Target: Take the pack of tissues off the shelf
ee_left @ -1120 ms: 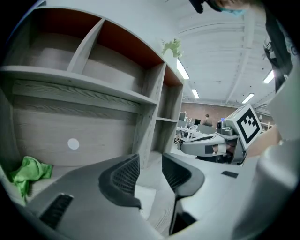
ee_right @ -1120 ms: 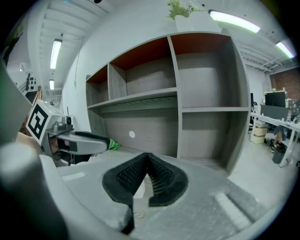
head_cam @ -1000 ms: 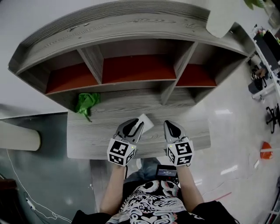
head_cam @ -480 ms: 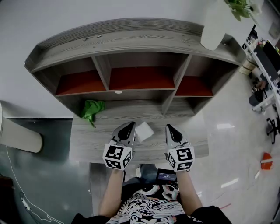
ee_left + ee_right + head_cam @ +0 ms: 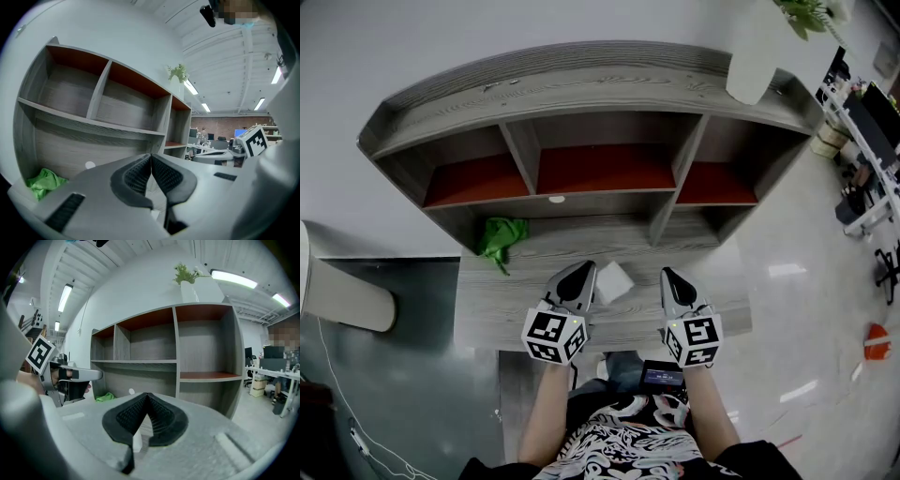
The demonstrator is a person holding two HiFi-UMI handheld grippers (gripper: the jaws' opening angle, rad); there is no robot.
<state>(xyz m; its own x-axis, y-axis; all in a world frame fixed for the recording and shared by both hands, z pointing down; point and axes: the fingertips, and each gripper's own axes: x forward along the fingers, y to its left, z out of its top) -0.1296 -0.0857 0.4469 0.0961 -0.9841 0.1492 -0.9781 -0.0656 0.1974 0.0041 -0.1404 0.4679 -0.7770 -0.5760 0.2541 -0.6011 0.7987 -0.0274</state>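
shelf (image 5: 581,89): grey wood, red inside | pack of tissues (image 5: 613,280): white, on the shelf's low front board, before its middle hole | left gripper (image 5: 584,272): jaws pressed together, nothing in them, before that hole's left side | right gripper (image 5: 669,276): jaws together, empty, before the shelf's right inner wall

Grey wooden shelf unit (image 5: 581,89), white wall (image 5: 487,28), glossy pale floor (image 5: 806,281), ceiling strip lights (image 5: 234,279)
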